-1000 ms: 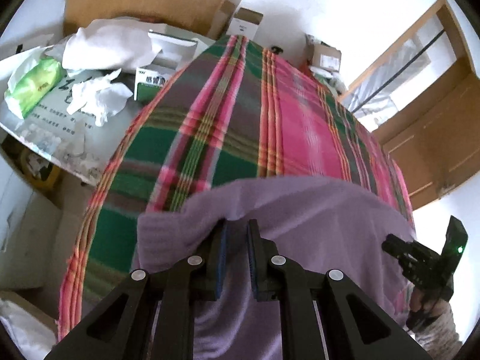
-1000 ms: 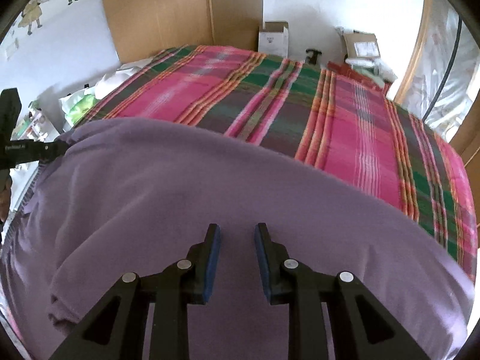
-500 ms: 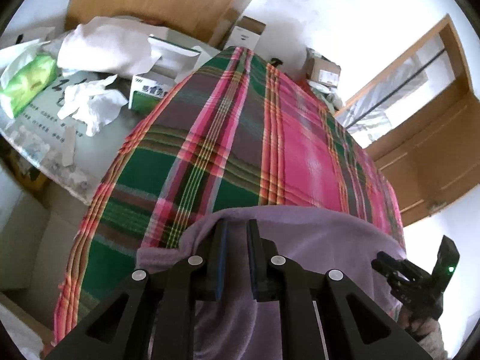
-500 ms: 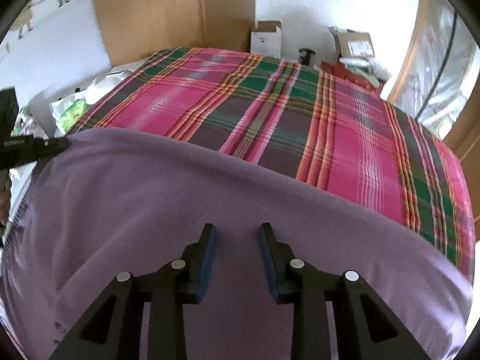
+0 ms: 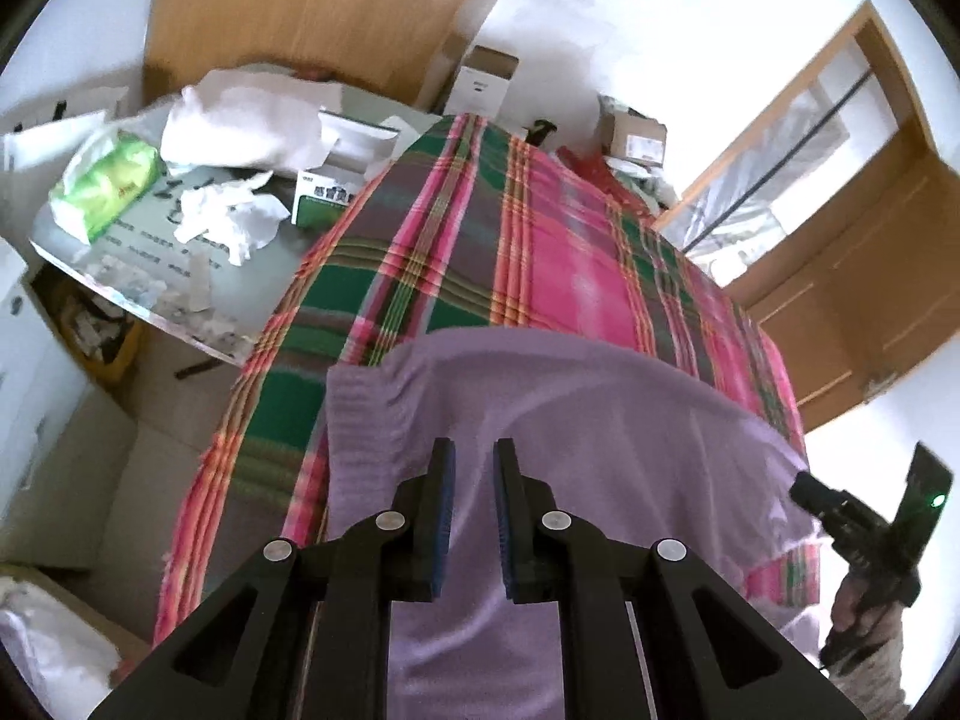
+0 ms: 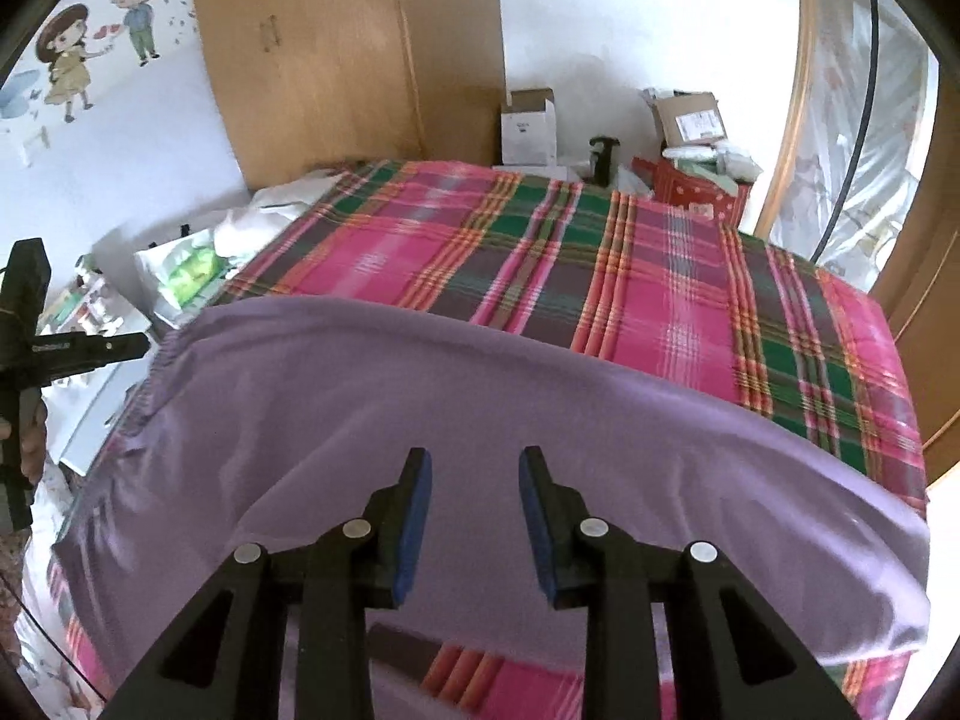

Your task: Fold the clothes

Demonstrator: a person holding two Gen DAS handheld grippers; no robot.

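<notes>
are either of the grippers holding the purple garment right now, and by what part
No. Both the left gripper and the right gripper are open above the purple garment, with nothing between their fingers.

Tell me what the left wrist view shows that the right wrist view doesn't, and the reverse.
Only the left wrist view: crumpled tissues on the side table and the right gripper.
Only the right wrist view: a cartoon wall sticker and the left gripper.
Both: the purple garment on the plaid bedspread, with each view's own gripper open.
</notes>
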